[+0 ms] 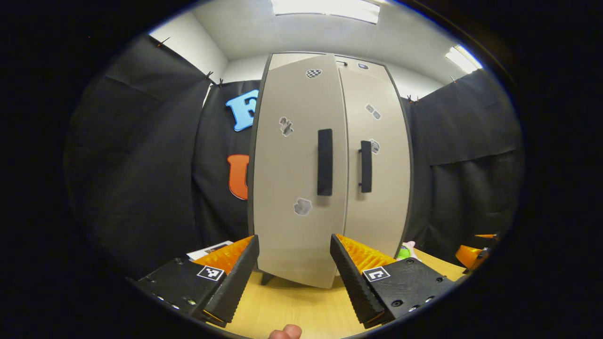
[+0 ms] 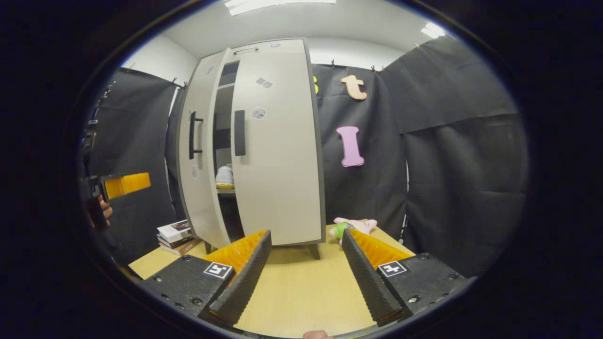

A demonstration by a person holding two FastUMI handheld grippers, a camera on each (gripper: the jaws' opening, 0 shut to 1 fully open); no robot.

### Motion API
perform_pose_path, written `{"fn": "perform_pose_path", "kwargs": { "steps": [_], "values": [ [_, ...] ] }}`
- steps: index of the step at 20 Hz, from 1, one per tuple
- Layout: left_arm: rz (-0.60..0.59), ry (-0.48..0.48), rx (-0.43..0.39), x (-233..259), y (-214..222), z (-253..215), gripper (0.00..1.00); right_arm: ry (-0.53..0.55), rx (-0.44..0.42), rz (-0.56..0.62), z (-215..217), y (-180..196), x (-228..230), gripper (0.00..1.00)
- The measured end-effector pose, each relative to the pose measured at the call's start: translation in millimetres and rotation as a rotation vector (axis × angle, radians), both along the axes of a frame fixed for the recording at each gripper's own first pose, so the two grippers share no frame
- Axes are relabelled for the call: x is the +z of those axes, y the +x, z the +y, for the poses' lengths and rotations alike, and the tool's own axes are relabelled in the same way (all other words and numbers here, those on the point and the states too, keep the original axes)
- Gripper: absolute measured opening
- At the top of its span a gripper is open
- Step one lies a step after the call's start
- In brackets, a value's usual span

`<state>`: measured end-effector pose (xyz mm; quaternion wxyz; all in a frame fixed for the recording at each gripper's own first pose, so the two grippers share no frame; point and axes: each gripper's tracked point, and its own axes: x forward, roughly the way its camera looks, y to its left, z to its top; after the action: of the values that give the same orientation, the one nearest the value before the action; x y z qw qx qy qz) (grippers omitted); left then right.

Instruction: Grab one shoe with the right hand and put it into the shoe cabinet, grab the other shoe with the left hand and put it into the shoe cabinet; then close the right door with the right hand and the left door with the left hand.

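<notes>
shoe cabinet (image 2: 264,150) standing on the worktop (image 2: 301,282), left door (image 1: 301,179) not quite shut, shoe (image 2: 224,176) on a shelf inside, left gripper (image 1: 294,275) and right gripper (image 2: 306,273) both spread wide, nothing held

left door (image 2: 198,155) ajar, narrow gap, books (image 2: 175,237) beside

The shoe cabinet (image 1: 301,188) has smooth, matt beige panels that look like laminated board, with matt black handles (image 1: 324,162) of what seems plastic. The table (image 1: 292,310) is pale wood-grain, smooth with a faint sheen. The booth's wall (image 2: 447,155) is matt black cloth, creased. A plush toy (image 2: 355,226) looks soft and fuzzy. The books (image 2: 175,237) show glossy paper covers. The left gripper's fingers (image 1: 235,278) look like matt, ridged plastic.
</notes>
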<state>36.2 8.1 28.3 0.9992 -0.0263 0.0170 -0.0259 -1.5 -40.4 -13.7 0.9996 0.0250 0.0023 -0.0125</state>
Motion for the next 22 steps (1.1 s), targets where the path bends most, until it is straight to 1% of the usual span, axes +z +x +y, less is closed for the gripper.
{"fn": "perform_pose_path", "kwargs": {
  "steps": [4,8,9,10,11,12,14,15,16,17,18,20,21,22],
  "values": [
    [0.062,0.016,-0.038,-45,-31,-24,0.91,-0.016,0.023,0.012,19,-4,-5,0.98],
    [0.077,0.014,-0.063,-61,-46,-40,0.91,-0.017,0.038,0.013,28,-7,-8,0.98],
    [0.081,0.012,-0.077,-62,-47,-44,0.91,-0.017,0.042,0.014,29,-7,-10,0.98],
    [0.082,0.01,-0.089,-62,-48,-47,0.91,-0.013,0.047,0.011,31,-7,-10,0.93],
    [0.08,0.014,-0.094,-60,-48,-49,0.91,-0.008,0.05,0.009,33,-8,-9,0.98],
    [0.073,0.023,-0.095,-59,-48,-47,0.91,-0.006,0.051,0.003,34,-8,-7,0.93],
    [0.042,0.048,-0.084,-50,-48,-46,0.92,-0.003,0.052,-0.013,34,-13,-4,0.93],
    [0.032,0.058,-0.082,-48,-48,-47,0.92,-0.003,0.055,-0.017,36,-15,-3,0.98],
    [0.027,0.062,-0.088,-48,-50,-50,0.91,-0.006,0.06,-0.016,37,-14,-3,0.98],
    [0.021,0.061,-0.09,-45,-51,-52,0.91,-0.01,0.064,-0.019,38,-14,-2,0.93],
    [0.016,0.058,-0.094,-43,-52,-52,0.91,-0.013,0.065,-0.024,39,-15,0,0.98],
    [0.014,0.058,-0.093,-42,-53,-51,0.92,-0.015,0.068,-0.024,40,-15,0,0.98],
    [0.017,0.058,-0.09,-42,-53,-50,0.91,-0.013,0.071,-0.023,41,-15,-2,0.93],
    [0.019,0.055,-0.082,-42,-53,-49,0.91,-0.011,0.074,-0.02,41,-14,-2,0.98]
  ]
}}
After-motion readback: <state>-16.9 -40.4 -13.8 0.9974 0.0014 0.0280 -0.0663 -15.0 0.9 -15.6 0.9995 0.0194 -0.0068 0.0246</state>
